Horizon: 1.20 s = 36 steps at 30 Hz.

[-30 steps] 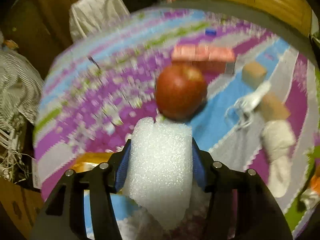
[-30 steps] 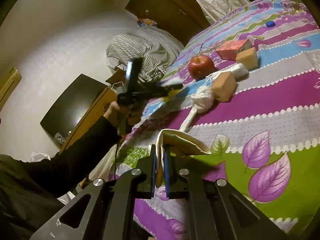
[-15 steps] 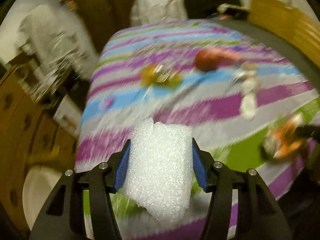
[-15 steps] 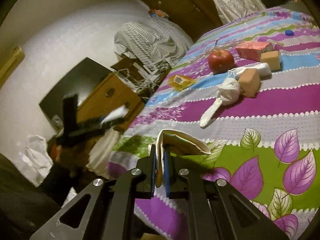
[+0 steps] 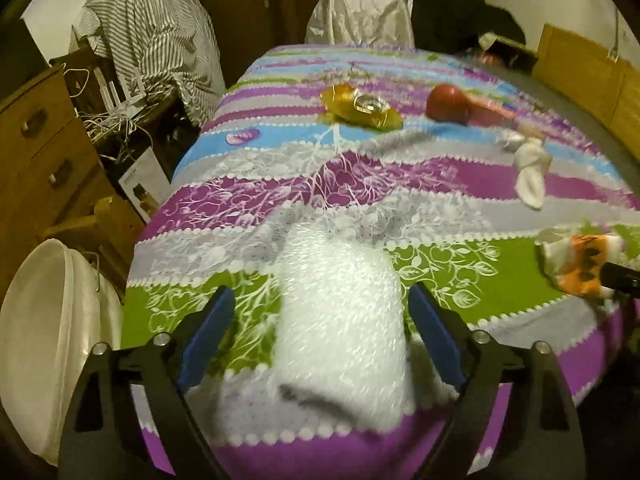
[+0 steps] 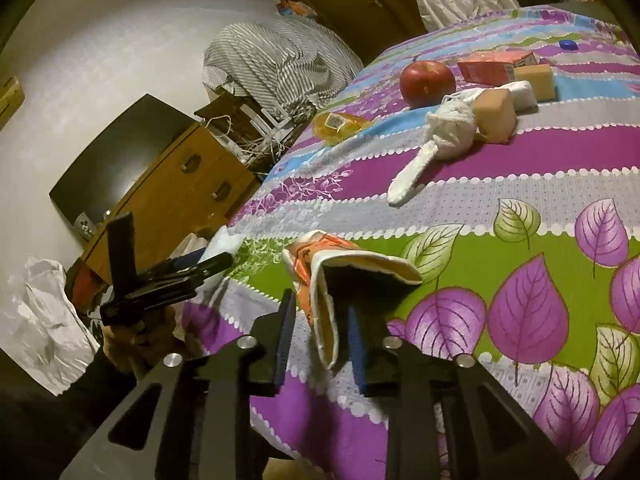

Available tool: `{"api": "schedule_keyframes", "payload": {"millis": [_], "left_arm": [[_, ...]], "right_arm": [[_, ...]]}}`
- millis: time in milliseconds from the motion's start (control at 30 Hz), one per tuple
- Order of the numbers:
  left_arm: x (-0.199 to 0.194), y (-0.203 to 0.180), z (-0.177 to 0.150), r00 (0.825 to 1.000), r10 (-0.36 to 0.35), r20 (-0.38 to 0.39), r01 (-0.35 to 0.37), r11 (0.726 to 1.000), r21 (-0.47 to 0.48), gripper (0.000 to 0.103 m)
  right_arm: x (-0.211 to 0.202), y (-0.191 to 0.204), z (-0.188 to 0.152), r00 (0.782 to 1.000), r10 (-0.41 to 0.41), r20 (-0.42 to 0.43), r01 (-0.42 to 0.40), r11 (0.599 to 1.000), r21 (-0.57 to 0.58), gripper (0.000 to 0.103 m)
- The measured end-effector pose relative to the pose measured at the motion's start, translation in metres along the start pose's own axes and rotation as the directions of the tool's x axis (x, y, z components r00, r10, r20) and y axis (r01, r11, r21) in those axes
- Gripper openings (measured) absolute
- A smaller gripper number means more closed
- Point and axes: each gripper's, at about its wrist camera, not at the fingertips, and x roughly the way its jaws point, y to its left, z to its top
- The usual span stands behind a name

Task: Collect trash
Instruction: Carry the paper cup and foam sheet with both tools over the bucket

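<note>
Left tongs (image 5: 318, 320): jaws opening, blue pads well clear of the white foam (image 5: 340, 332) on both sides. The foam sits between them, blurred, over the near edge of the bed (image 5: 460, 264); whether it rests on the cover or is in the air cannot be told.

Right tongs (image 6: 320, 328): jaws opening, with a gap on each side of the folded orange-and-white wrapper (image 6: 320, 280) between them. The wrapper's far end lies on the green stripe of the bed; no pad is seen pressing it.

A white bucket (image 5: 52, 344) stands on the floor beside the bed, lower left in the left view.

Farther up the bed:
- yellow wrapper (image 5: 360, 108), alone on the blue stripe;
- apple (image 6: 427, 78), just beside a red carton (image 6: 492, 66);
- white sock (image 6: 436, 140) touching a tan block (image 6: 494, 114);
- second tan block (image 6: 538, 80) and a blue cap (image 6: 568, 44) beyond.

In the right view, the left hand (image 6: 132, 344) holds its tongs off the bed's near-left corner.
</note>
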Motion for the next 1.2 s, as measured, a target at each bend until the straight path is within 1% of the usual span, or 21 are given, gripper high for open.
{"api": "schedule_keyframes", "payload": {"millis": [67, 167, 200, 233, 300, 367, 467, 500, 567, 700, 767, 967, 1100, 1200], "left_arm": [[0.002, 0.001, -0.005, 1.0, -0.006, -0.005, 0.006, 1.0, 0.008, 0.086], [0.011, -0.004, -0.009, 0.999, -0.013, -0.039, 0.015, 0.999, 0.047, 0.085], [0.014, -0.006, -0.01, 0.999, -0.013, -0.047, 0.016, 0.998, 0.056, 0.077], [0.015, -0.008, -0.012, 0.999, -0.01, -0.041, 0.012, 0.998, 0.059, 0.075], [0.013, -0.012, -0.013, 1.0, -0.002, -0.023, 0.004, 0.998, 0.063, 0.063], [0.012, -0.013, -0.014, 1.0, 0.014, -0.017, -0.013, 0.999, 0.048, 0.058], [0.012, -0.013, -0.014, 0.999, 0.037, -0.011, -0.037, 0.999, 0.014, 0.05], [0.012, -0.013, -0.014, 0.999, 0.04, -0.012, -0.04, 0.999, 0.005, 0.05], [0.011, -0.014, -0.014, 0.998, 0.06, -0.016, -0.06, 0.998, -0.011, 0.049], [0.006, -0.017, -0.014, 0.993, 0.112, -0.035, -0.114, 0.993, -0.043, 0.049], [0.002, -0.017, -0.015, 0.99, 0.133, -0.048, -0.136, 0.988, -0.079, 0.049], [-0.013, -0.016, -0.017, 0.981, 0.186, -0.06, -0.193, 0.971, -0.144, 0.049], [-0.025, -0.019, -0.02, 0.972, 0.23, -0.048, -0.234, 0.961, -0.149, 0.049], [-0.032, -0.022, -0.022, 0.967, 0.252, -0.038, -0.254, 0.956, -0.145, 0.049]], "right_arm": [[0.0, -0.001, 0.001, 1.0, 0.019, -0.012, -0.019, 1.0, 0.013, 0.028], [0.001, 0.0, 0.001, 0.999, 0.04, -0.016, -0.039, 0.999, 0.034, 0.028], [0.0, -0.001, 0.0, 0.999, 0.043, -0.012, -0.042, 0.998, 0.04, 0.028], [0.001, -0.001, 0.001, 0.999, 0.048, -0.009, -0.048, 0.998, 0.048, 0.028], [0.002, -0.002, 0.001, 0.999, 0.054, -0.007, -0.054, 0.997, 0.057, 0.028], [0.005, -0.001, 0.002, 0.999, 0.049, -0.01, -0.048, 0.997, 0.058, 0.028], [0.005, -0.002, 0.005, 0.999, 0.044, 0.009, -0.044, 0.997, 0.069, 0.028], [0.007, -0.002, 0.006, 0.999, 0.047, 0.009, -0.048, 0.996, 0.07, 0.026], [0.01, 0.0, 0.009, 0.999, 0.035, 0.004, -0.035, 0.998, 0.059, 0.01], [0.007, 0.008, 0.004, 1.0, 0.004, 0.021, -0.005, 0.998, 0.055, 0.009], [0.003, 0.014, 0.001, 0.999, -0.019, 0.028, 0.017, 0.999, 0.043, 0.009], [-0.004, 0.04, -0.007, 0.994, -0.102, 0.042, 0.104, 0.994, -0.036, 0.009], [-0.003, 0.061, -0.015, 0.988, -0.151, 0.04, 0.154, 0.983, -0.1, 0.009], [-0.003, 0.072, -0.019, 0.987, -0.159, 0.035, 0.162, 0.979, -0.124, 0.009]]}}
